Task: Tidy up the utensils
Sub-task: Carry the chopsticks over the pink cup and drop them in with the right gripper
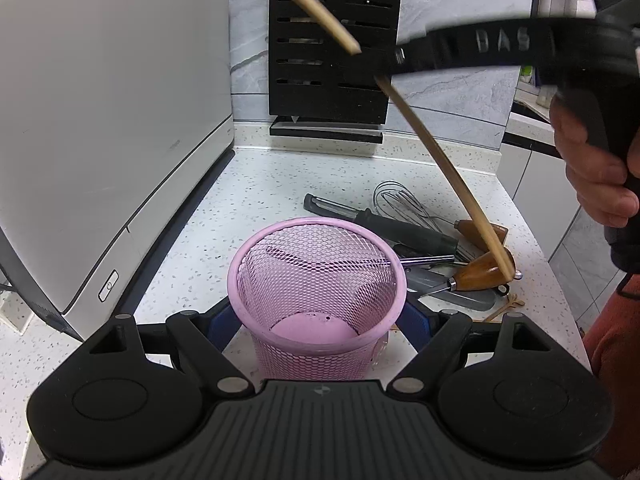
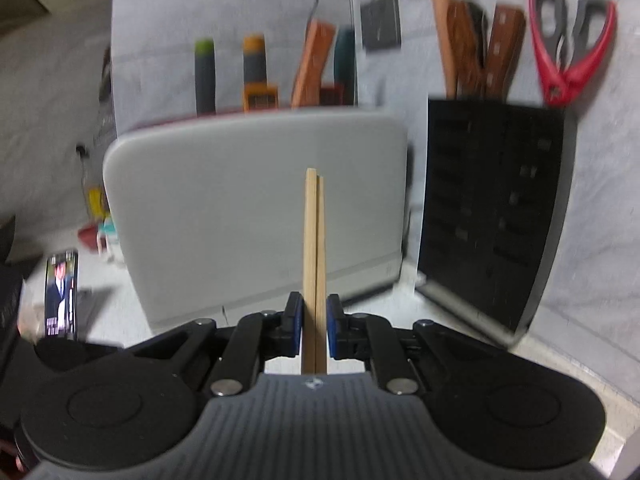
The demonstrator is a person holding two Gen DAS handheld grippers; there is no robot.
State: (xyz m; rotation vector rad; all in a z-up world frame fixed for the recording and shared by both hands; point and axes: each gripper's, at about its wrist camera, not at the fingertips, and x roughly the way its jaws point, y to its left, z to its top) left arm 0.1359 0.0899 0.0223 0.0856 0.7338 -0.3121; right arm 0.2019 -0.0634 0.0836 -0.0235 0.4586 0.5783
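Between the right gripper [image 2: 313, 328] pads you've got the wooden chopsticks [image 2: 314, 264] clamped mid-length, light, stiff, smooth, so they can pivot; left gripper [image 1: 320, 330] brackets the pink mesh cup [image 1: 318, 280] on the worktop [image 1: 256, 184], contact unclear.

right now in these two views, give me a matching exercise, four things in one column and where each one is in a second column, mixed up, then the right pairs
Things:
1. pink mesh cup
2. chopsticks
3. whisk
4. red scissors

Places:
a. lying in the utensil pile on the counter
b. between the left gripper's fingers
c. sticking out of the top of the black knife block
d. clamped in the right gripper

Pairs: 1-b, 2-d, 3-a, 4-c
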